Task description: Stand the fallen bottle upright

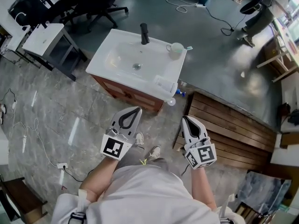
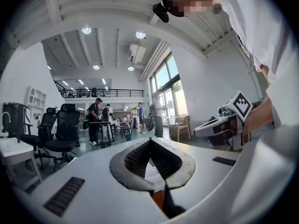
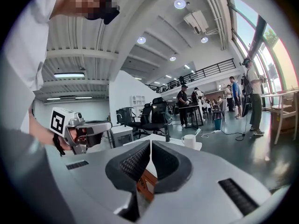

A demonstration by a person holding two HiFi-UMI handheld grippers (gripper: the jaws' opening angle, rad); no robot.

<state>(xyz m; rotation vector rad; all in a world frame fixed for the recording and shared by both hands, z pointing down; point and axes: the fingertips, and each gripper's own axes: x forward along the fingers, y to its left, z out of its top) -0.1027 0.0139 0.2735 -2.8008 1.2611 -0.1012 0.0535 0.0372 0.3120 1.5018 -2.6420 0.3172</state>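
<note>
Grippers: 2, left gripper (image 1: 138, 109) and right gripper (image 1: 185, 118)
Marker cubes (image 1: 113, 147): 2
Sink (image 1: 103, 55): 1
Faucet (image 1: 144, 33): 1
Cup (image 1: 175, 50): 1
Toothbrush (image 1: 187, 47): 1
Bottle (image 1: 166, 84): 1
Shoes (image 1: 139, 139): 2
Wooden pallet (image 1: 233, 125): 1

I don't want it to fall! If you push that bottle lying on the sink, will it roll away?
Probably. The bottle lies on its side and looks round, so a nudge could roll it. It sits near the front corner of the sink, so it might drop off. It looks see-through, likely light plastic.
</note>
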